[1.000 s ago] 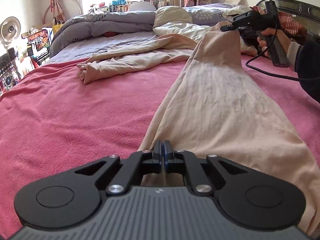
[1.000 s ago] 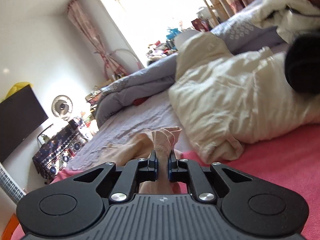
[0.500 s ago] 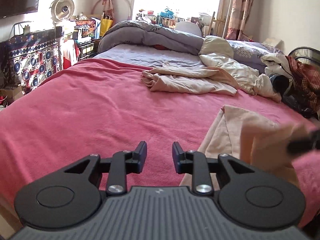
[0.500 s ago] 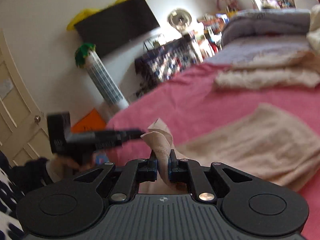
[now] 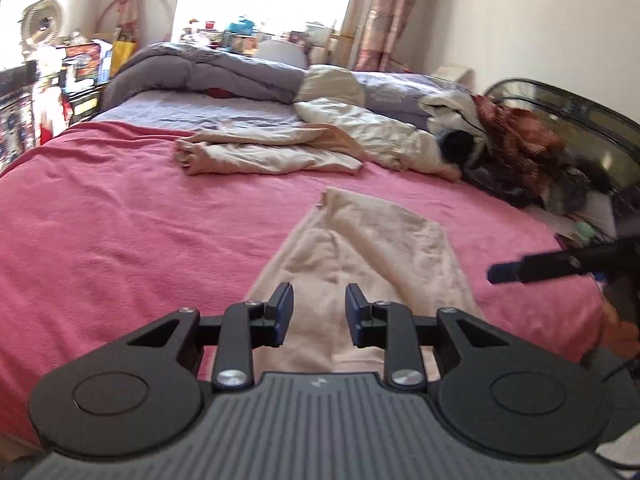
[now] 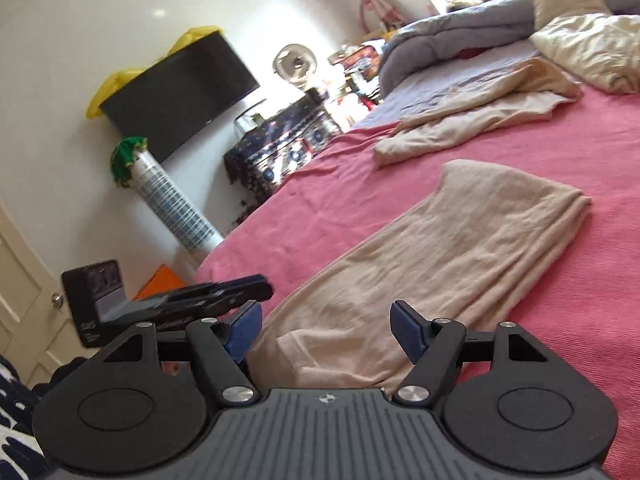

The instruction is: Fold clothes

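Both grippers have let go since a second ago: each was clamped on one end of the beige garment, and now the cloth lies doubled over on the pink blanket. From the left wrist, the left gripper (image 5: 318, 306) has just been opening, its jaws spread with nothing pinched, hovering over the near end of the folded beige garment (image 5: 368, 252), which stretches away on the pink blanket (image 5: 120, 240); the right gripper pokes in blurred from the right edge. Over to the right wrist: the right gripper (image 6: 326, 330) has just sprung wide, jaws spread over the near end of the fold and pressing on nothing, with the left gripper (image 6: 180, 304) alongside to the left. One lengthwise halving looks done, I'd say, but the strip is long and likely wants another fold. Beyond it a second beige garment (image 6: 476, 120) lies crumpled and untouched, so plenty remains.
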`<state>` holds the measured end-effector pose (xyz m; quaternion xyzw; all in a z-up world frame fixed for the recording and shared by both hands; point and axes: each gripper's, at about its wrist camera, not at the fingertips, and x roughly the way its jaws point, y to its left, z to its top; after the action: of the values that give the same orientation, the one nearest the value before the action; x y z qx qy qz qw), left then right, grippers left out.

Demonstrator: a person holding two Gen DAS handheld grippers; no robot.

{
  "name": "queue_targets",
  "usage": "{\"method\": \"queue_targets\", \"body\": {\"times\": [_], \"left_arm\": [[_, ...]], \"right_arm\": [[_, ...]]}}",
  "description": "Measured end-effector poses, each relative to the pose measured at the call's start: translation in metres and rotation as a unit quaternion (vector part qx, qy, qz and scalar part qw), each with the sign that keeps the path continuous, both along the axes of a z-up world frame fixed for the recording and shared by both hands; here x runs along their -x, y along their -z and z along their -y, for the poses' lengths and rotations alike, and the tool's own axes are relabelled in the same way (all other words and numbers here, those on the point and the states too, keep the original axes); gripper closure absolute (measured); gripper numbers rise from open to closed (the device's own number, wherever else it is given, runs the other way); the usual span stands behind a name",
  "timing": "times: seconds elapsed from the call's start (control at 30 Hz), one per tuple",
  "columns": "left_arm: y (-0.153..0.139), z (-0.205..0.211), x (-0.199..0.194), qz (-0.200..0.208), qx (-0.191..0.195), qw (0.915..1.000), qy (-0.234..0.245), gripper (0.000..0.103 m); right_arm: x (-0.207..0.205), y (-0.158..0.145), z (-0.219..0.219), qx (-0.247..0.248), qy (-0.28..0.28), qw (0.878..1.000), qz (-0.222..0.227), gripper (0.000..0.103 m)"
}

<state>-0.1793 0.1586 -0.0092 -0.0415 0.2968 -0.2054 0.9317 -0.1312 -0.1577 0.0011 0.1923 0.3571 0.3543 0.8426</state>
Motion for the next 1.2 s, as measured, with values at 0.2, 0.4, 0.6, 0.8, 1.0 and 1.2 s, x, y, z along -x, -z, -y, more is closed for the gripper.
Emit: {"method": "queue_targets", "body": {"times": [0.2,0.4,0.6,0.8,1.0,1.2], "left_arm": [[0.021,0.001,0.008,-0.1,0.09,0.9909,0.005,0.061],[0.035,-0.019,0.005,-0.178,0.157,0.9706,-0.041,0.061],[0.039,-0.015,0.005,-0.169,0.14,0.9743,-0.049,0.061],[0.037,-0.014,0.008,-0.161,0.129,0.9776,-0.045,0.061],[0.032,-0.015,0.009,-0.147,0.139,0.9787,-0.031,0.061],[0.028,0.001,0.008,-0.142,0.159,0.9763,0.038,0.056]], "right_arm": [[0.012,0.032,0.001,-0.01,0.013,0.999,-0.047,0.035],[0.021,0.071,0.003,-0.184,0.018,0.962,-0.201,0.038],[0.01,0.102,-0.005,-0.224,0.101,0.918,-0.311,0.04],[0.001,0.122,-0.014,-0.268,0.155,0.868,-0.388,0.085],[0.001,0.122,-0.012,-0.312,0.16,0.848,-0.397,0.087],[-0.019,0.099,-0.009,-0.345,0.135,0.855,-0.364,0.087]]}}
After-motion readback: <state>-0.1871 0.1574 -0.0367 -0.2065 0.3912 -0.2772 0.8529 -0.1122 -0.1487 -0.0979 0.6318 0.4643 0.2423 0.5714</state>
